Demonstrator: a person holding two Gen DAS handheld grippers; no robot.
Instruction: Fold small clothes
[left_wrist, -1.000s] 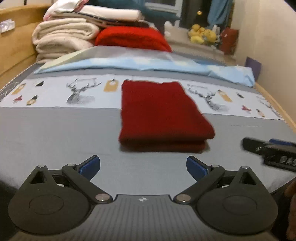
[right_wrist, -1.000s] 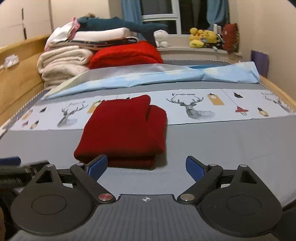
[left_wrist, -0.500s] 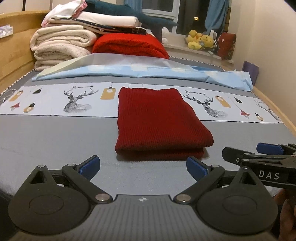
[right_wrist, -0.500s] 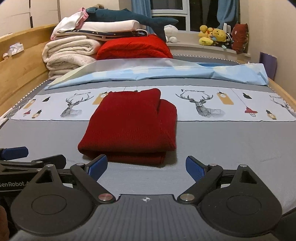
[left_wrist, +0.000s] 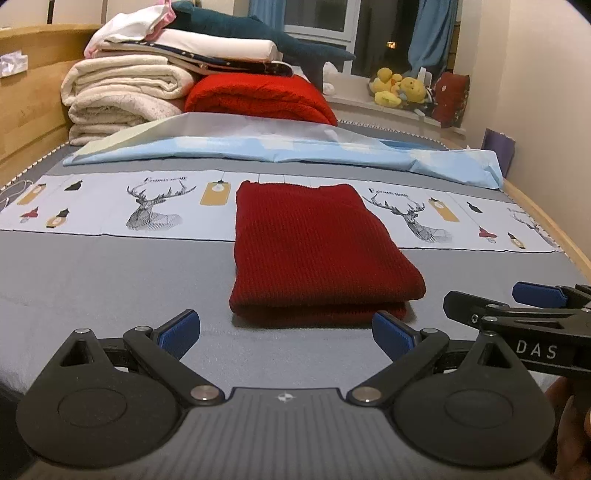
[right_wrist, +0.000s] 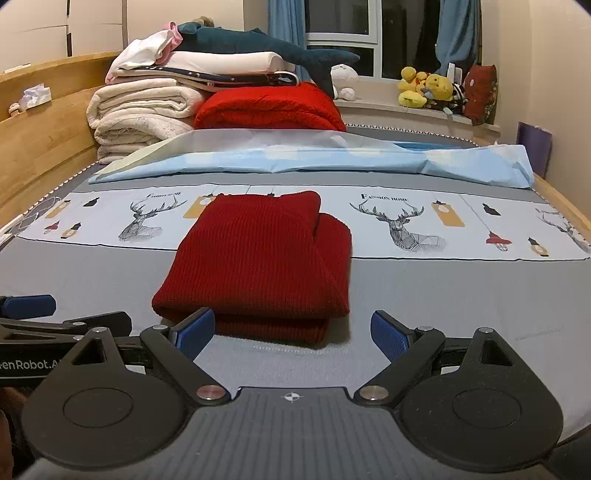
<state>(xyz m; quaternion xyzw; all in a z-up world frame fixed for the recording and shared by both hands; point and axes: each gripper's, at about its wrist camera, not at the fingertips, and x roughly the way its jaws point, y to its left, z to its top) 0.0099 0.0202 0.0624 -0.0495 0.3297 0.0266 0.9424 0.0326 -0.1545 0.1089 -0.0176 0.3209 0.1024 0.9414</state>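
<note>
Folded dark red knitted garment lying flat on grey bedsheet. Left gripper spread wide just short of it, holding nothing. Right gripper beside, at right edge.

Warm, dim indoor light; window dark. Soft shadow under the red sweater at its near edge. Both views sharp, fisheye bending the bed edges, corners vignetted black.

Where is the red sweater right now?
The folded red sweater lies mid-bed in both wrist views, half on the grey sheet and half on the deer-print strip, just beyond both open grippers.
</note>
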